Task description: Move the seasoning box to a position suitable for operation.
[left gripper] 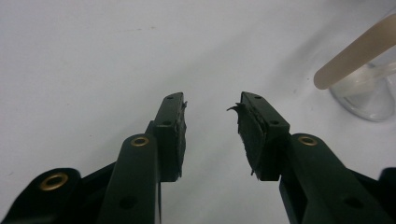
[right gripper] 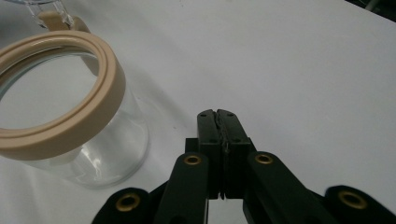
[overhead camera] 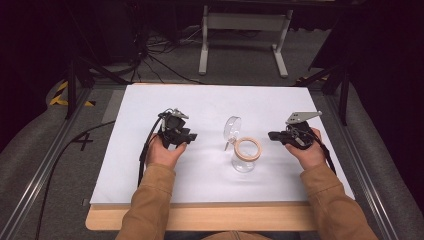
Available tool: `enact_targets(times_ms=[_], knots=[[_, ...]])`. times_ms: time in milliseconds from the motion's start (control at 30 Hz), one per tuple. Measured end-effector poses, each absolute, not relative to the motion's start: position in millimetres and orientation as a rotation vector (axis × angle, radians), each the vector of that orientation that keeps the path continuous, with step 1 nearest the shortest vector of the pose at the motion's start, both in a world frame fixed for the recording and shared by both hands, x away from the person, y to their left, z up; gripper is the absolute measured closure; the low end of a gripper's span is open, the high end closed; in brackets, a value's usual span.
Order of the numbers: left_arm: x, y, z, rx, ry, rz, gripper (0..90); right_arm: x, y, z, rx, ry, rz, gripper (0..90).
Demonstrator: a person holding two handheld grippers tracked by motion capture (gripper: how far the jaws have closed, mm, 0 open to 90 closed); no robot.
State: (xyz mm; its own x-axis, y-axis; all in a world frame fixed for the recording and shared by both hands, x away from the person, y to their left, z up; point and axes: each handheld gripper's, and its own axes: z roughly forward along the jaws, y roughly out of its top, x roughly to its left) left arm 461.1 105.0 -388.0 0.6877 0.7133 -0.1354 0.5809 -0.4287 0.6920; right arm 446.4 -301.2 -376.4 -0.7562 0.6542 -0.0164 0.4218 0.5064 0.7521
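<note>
Overall, the white tabletop (overhead camera: 200, 165) stands in a dark room, perhaps a studio; the left gripper (left gripper: 211, 133) is spread, the right gripper (right gripper: 218, 126) pressed together beside the glass jar (overhead camera: 245, 155).

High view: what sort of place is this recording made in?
Probably a lab or studio set up for recording: a white tabletop on a metal-framed rig, cables across grey carpet, dark surroundings, and a person's hand-held grippers beside a glass jar.

White table (overhead camera: 150, 165), open glass jar (overhead camera: 244, 159) standing on it
</note>
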Motion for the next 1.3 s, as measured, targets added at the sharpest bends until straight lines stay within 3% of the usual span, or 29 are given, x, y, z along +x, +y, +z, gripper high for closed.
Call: enact_targets(times_ms=[233,467,700,1300], knots=[[455.5,99.7,-381.8,2.185,0.949,0.241,74.0,445.3,-301.9,-374.3,0.902,2.463,1.136,89.2],[452.2,97.9,-375.2,2.205,0.886,0.206,79.2,444.0,-297.1,-375.6,0.868,2.5,1.138,89.2],[448.1,96.5,-367.9,2.182,0.87,0.197,74.9,441.8,-284.4,-380.4,0.804,2.565,1.127,89.3],[445.2,92.2,-364.7,2.195,0.843,0.187,74.8,441.0,-268.7,-391.4,0.768,2.657,1.074,89.5]])
